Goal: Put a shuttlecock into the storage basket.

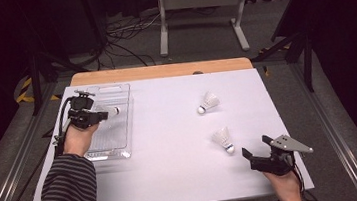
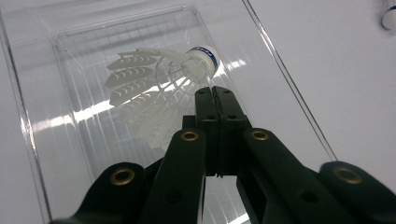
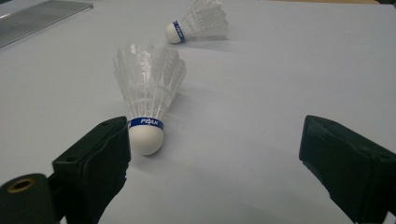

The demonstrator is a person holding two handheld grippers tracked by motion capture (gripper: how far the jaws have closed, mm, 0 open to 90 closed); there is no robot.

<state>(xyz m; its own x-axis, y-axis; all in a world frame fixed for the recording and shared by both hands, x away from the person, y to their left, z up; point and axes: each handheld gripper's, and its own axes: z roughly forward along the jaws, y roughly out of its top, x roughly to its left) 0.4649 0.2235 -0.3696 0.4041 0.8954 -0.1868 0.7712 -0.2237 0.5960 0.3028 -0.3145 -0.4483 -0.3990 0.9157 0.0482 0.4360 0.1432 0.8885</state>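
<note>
- Over the clear plastic tray (image 1: 115,94) at the table's left edge, the left gripper (image 2: 215,93) pinches a white shuttlecock (image 2: 154,88) by a thin feather stem near the cork, its jaws pressed almost flat together.
- The step in hand looks like the drop-off — the shuttlecock hangs above the tray floor, so the next move calls for lowering it a little and spreading the jaws.
- Near the table's front right corner, the right gripper (image 3: 215,154) waits with its jaws spread wide, holding nothing.
- A second shuttlecock (image 3: 149,93) lies just beside its left jaw; a third (image 1: 209,102) lies farther back.
- Nothing blocks either path — the white tabletop (image 1: 171,146) between tray and shuttlecocks is bare.
</note>
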